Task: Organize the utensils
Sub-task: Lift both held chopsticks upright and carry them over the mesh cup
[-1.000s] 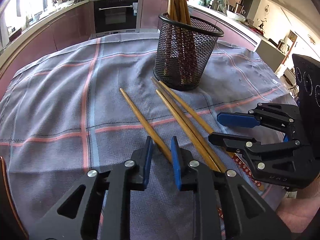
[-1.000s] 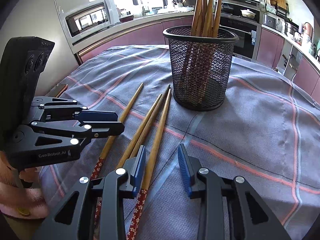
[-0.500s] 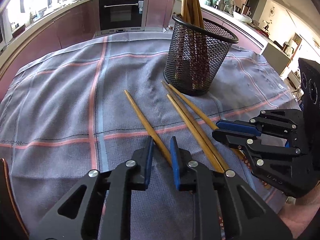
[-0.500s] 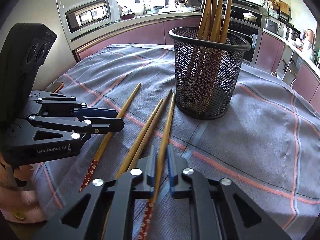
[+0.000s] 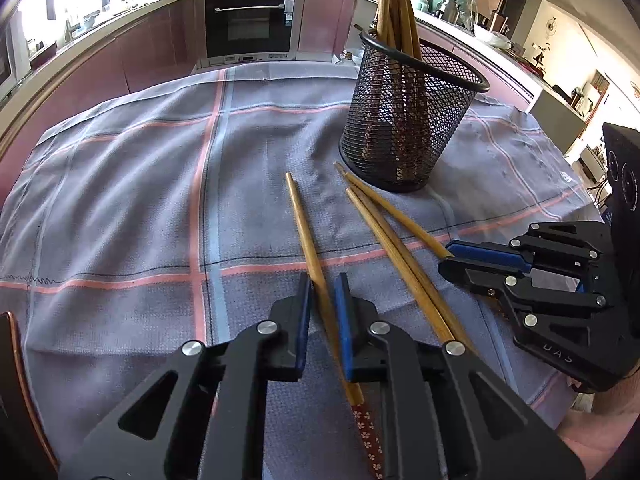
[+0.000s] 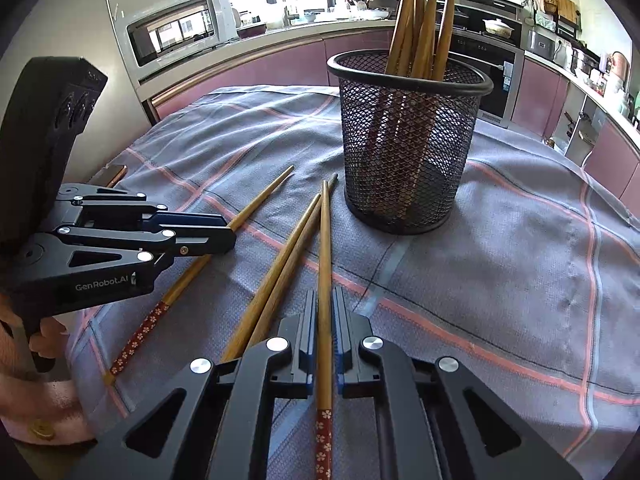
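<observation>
Both fingers point(image 5: 322, 300) point(image 6: 325, 312) each clamped on a chopstick point(image 5: 310, 248) point(image 6: 325, 248), over plaid tablecloth point(image 5: 140, 200), kitchen behind.

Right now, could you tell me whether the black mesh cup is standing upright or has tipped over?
Upright. The mesh cup sits flat on the checked cloth, its open rim facing up, with several chopsticks standing inside it.

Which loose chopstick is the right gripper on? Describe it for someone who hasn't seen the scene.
Start at the black mesh cup on the checked cloth. Four chopsticks lie loose before it. It is the one nearest the cup, clamped in the right gripper.
</observation>
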### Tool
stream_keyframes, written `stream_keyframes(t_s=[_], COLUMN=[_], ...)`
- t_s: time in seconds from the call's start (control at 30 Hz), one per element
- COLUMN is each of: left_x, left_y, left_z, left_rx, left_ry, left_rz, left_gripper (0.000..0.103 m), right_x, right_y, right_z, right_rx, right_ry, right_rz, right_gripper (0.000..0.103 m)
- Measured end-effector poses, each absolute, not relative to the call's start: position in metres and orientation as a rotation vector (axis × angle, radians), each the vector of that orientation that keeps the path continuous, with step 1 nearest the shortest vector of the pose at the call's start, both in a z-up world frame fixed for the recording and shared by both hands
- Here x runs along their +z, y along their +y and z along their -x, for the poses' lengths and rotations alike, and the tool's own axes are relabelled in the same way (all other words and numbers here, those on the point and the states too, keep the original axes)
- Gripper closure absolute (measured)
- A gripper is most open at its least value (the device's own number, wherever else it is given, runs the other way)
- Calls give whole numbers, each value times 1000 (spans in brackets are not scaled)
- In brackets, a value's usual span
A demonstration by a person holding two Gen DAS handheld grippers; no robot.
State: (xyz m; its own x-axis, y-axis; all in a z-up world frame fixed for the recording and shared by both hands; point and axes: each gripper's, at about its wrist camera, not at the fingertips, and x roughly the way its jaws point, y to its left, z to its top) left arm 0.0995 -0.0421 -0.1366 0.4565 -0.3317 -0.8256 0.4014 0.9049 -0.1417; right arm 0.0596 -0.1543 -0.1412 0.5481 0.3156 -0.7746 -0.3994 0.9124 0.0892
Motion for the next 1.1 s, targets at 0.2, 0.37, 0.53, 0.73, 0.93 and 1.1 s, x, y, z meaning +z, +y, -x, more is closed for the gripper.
stream_keyframes(t_s=[0.2,0.37,0.53,0.73,0.93,1.1], left_x=[-136,-134,-124,-102,-79,-61], left_y=[-45,-42,-34,-24,-16,-10], left_z=[-104,-103,-98,-90,-81,-75], left_rx=[-435,-437,-451,-499,-536,-567], left_ry=[999,991,970,927,874,838], left_rz=[-69,-37,-7,37,61,100], left_gripper=[90,94,95,95,96,96], right_x=[-142,-139,-129,-111,-89,-76], right_y=[-150,-156,-167,-176,-186,-193], right_z=[-63,-61,-55,-45,-39,-37], right_rx=[427,448,483,539,552,549], right_ry=[891,894,869,814,741,693], right_rz=[120,88,29,-32,-72,-101], right_gripper=[98,98,98,98,98,98])
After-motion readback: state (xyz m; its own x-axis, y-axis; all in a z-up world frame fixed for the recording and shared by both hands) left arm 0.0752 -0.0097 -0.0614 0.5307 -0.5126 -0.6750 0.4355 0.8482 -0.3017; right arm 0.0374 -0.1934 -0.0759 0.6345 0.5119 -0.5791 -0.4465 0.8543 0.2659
